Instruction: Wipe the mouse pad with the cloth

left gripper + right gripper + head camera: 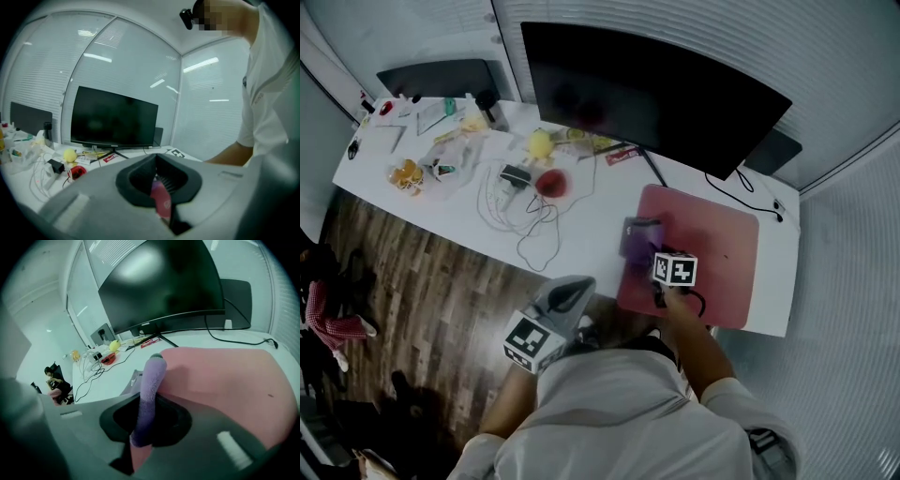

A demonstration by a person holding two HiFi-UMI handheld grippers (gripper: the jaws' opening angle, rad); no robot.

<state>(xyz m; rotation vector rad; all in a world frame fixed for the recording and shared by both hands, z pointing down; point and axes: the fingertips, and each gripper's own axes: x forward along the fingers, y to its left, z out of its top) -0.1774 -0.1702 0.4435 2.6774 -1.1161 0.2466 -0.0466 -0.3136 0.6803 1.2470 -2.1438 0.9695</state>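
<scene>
A pink mouse pad [712,244] lies at the right end of the white desk [591,216], in front of the monitor. A purple cloth [636,238] rests on the pad's left part. My right gripper [649,255] is shut on the cloth. In the right gripper view the cloth [152,380] stands up in a folded strip out of the jaws [143,427], with the pad [225,376] spread out beyond it. My left gripper [575,289] hangs off the desk's front edge, over the floor, jaws together and holding nothing [161,197].
A large dark monitor [656,89] stands behind the pad, with its black cable [750,192] beside it. White cables [520,211], a yellow ball [542,142], a red object [551,183] and small clutter fill the desk's left half. Wooden floor [422,281] lies below the front edge.
</scene>
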